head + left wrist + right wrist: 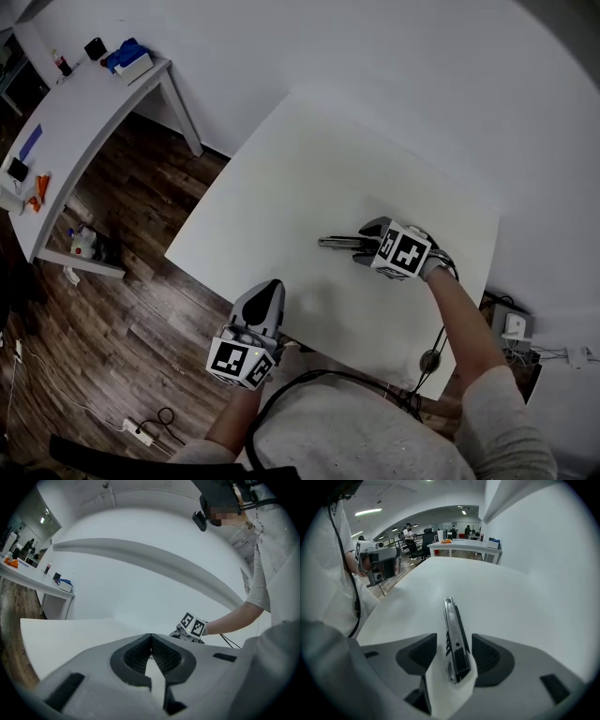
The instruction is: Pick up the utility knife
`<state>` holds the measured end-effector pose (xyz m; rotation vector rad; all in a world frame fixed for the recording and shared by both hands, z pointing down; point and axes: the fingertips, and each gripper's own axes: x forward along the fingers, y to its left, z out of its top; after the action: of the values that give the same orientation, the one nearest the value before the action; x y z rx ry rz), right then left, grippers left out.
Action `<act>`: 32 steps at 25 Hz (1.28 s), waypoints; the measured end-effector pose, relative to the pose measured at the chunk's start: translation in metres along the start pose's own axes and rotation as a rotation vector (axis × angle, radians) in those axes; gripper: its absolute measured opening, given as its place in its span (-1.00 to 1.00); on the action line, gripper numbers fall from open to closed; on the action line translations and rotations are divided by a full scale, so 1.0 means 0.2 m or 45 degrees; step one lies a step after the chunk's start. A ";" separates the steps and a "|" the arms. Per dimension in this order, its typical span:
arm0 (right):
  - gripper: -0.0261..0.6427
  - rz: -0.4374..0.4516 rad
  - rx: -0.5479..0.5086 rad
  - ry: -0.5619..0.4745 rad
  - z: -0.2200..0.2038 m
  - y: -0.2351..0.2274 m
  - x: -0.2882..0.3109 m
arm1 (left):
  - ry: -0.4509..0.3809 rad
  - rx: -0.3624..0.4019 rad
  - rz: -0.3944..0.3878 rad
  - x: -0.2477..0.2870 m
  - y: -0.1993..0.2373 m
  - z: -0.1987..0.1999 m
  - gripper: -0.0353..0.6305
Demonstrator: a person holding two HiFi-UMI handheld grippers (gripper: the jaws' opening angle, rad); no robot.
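The utility knife (454,639) lies flat on the smooth white tabletop (309,159), toward four o'clock of its middle in the head view, with its slim end pointing to nine o'clock. It is a long, narrow bar: a bright metal rail with a dark ridged slider. It is probably stiff, light and slick along its sides. Whether the blade is out I cannot tell. The right gripper (454,656) has its jaws spread wide. The knife's thicker rear end sits between the dark ribbed pads (490,656) and touches neither. Squeezing the long sides there, away from the blade end, looks safest. The left gripper (151,656), at the tabletop's seven o'clock edge, is closed and empty.
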<state>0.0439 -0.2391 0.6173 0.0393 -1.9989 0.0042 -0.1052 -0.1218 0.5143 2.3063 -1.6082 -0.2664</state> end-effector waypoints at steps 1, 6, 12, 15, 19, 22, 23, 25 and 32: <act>-0.29 0.007 -0.012 0.020 -0.01 0.00 0.01 | -0.005 0.000 -0.003 0.00 0.00 0.00 -0.87; -0.29 0.062 -0.037 0.078 -0.01 -0.01 0.06 | -0.034 -0.014 -0.025 0.01 -0.01 0.00 -0.87; -0.29 0.122 -0.073 0.125 -0.01 0.00 0.08 | -0.042 0.004 -0.063 0.06 -0.06 -0.01 -0.88; -0.29 0.158 -0.066 0.148 -0.02 0.00 0.08 | -0.045 0.005 -0.085 0.08 -0.09 -0.02 -0.88; -0.30 0.167 -0.062 0.218 -0.03 -0.03 0.06 | -0.044 0.001 -0.100 0.10 -0.10 -0.04 -0.87; -0.34 0.163 -0.073 0.285 -0.03 -0.04 0.07 | -0.042 -0.001 -0.106 0.11 -0.10 -0.07 -0.87; -0.36 0.163 -0.079 0.308 -0.02 -0.05 0.07 | -0.042 -0.001 -0.108 0.11 -0.10 -0.07 -0.87; -0.45 0.168 -0.101 0.349 -0.02 -0.04 0.07 | -0.046 -0.002 -0.106 0.11 -0.10 -0.07 -0.87; -0.50 0.184 -0.125 0.383 -0.03 -0.02 0.07 | -0.067 -0.002 -0.088 0.12 -0.08 -0.04 -0.87</act>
<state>0.0445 -0.2441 0.6325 -0.1602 -1.6954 0.0048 -0.0806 -0.1371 0.5176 2.3756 -1.5544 -0.3470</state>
